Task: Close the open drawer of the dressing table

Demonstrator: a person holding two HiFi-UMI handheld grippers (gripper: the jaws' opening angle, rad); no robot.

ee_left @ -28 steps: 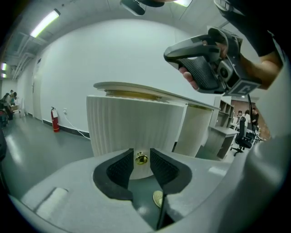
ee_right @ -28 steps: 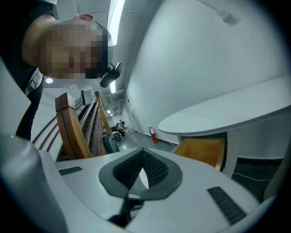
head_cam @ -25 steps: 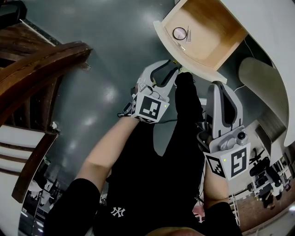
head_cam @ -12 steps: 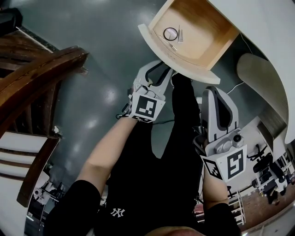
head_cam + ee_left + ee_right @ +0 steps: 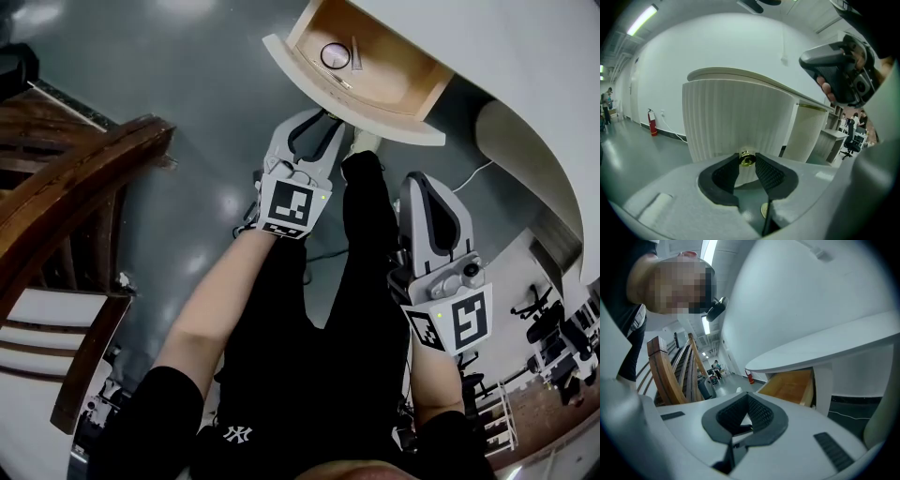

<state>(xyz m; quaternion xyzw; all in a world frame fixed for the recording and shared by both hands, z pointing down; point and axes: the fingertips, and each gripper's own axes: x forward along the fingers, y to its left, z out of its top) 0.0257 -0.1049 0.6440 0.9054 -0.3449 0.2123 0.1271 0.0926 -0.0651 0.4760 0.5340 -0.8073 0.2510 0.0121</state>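
The dressing table's drawer (image 5: 380, 77) stands open, wooden inside, with a white curved front (image 5: 305, 73). A round item (image 5: 335, 55) and a small stick (image 5: 355, 53) lie in it. My left gripper (image 5: 328, 114) reaches up to the drawer front. In the left gripper view its pads (image 5: 768, 171) close on the gold knob (image 5: 746, 160) of the ribbed front (image 5: 736, 122). My right gripper (image 5: 419, 180) hangs to the right below the drawer, shut and empty; in its own view the right gripper (image 5: 746, 395) points past the drawer (image 5: 790, 385).
The white table top (image 5: 525, 56) overhangs the drawer at upper right. A dark wooden railing (image 5: 75, 197) fills the left. The person's black-trousered legs (image 5: 366, 244) stand below the drawer. A cable (image 5: 469, 173) runs on the grey floor.
The drawer has slid further in under the table top, and my left gripper has gone with it, up and away. The right gripper drifted the same way, still shut.
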